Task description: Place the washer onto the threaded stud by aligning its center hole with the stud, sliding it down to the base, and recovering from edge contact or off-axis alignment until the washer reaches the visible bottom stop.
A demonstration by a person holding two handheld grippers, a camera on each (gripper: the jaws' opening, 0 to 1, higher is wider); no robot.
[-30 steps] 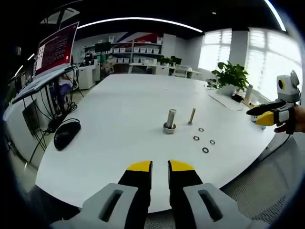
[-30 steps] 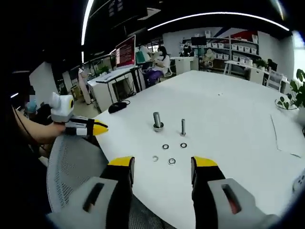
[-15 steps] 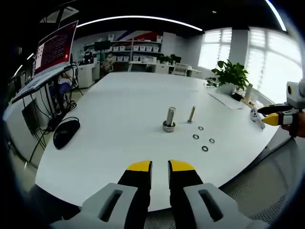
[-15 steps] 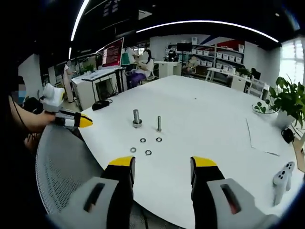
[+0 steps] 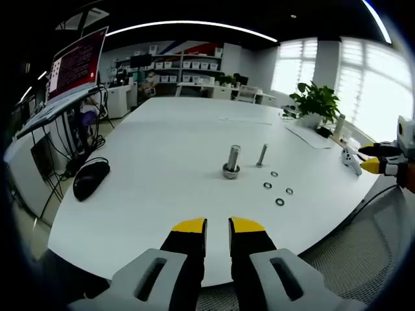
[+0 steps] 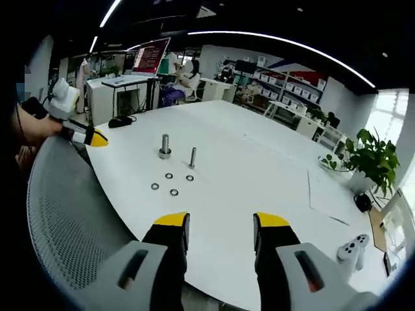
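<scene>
Step in hand, by judgement: approach not begun, nothing picked up.

Left gripper (image 5: 217, 225) empty, jaws nearly closed with a thin slit between the yellow tips, held back at the near edge of the white table (image 5: 162, 168). Right gripper (image 6: 220, 220) empty, jaws parted wide, also at the table edge.

Straight ahead of the left jaws, well apart: thick stud (image 5: 231, 161) upright on its base, slim threaded stud (image 5: 261, 155) just right of it. Four washers (image 5: 279, 202) flat on the table right of the studs, nearer the jaws than the slim stud.

From the right gripper, same group ahead and to the left: studs (image 6: 165, 146), washers (image 6: 174, 192) on the near side.

Next move calls for: reaching forward, closing on one washer's rim, lifting it, centring the hole over the stud tip.

Writing: red screen (image 5: 76, 63) far left carries text, too small to read. No brands legible.
</scene>
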